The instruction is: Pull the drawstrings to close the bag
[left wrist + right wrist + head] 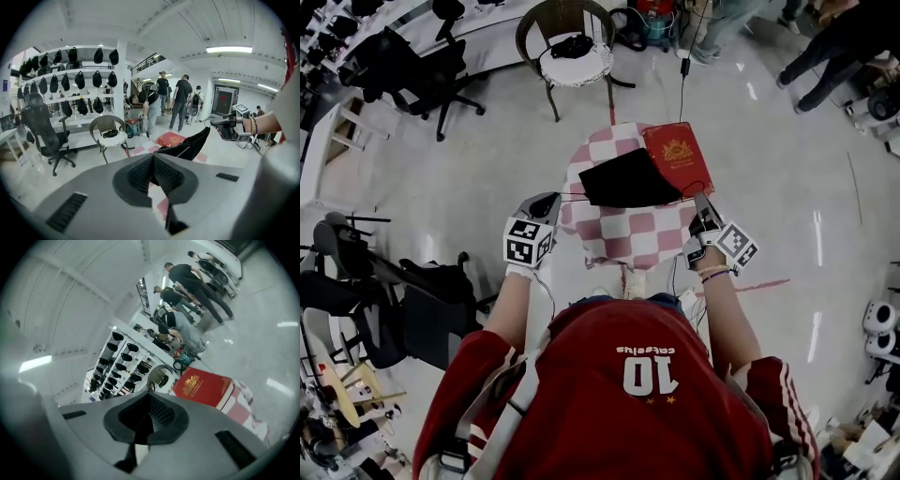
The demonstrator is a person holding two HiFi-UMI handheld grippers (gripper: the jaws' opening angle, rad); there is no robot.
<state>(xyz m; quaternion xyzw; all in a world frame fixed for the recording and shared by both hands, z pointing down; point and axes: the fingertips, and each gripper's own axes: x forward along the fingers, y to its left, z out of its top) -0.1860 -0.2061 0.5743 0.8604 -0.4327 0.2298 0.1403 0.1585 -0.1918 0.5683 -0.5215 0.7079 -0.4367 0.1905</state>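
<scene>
Bag (pixel 628 178) | black, hangs over checked table (pixel 628 239) | we see L gripper (pixel 152 159) & R gripper (pixel 149 397) each pinched on drawstrings (pixel 570 199)

One bag (pixel 628 178), one box (pixel 678 157), two tools (pixel 551 200) (pixel 702 201)

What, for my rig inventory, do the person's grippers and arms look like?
Both the left gripper and right gripper are grey handheld bodies, each carrying a cube with black-and-white square markers; their tongs have dark ribbed pads. The person wears a red jersey with white sleeve stripes and a bracelet on the right wrist.
</scene>
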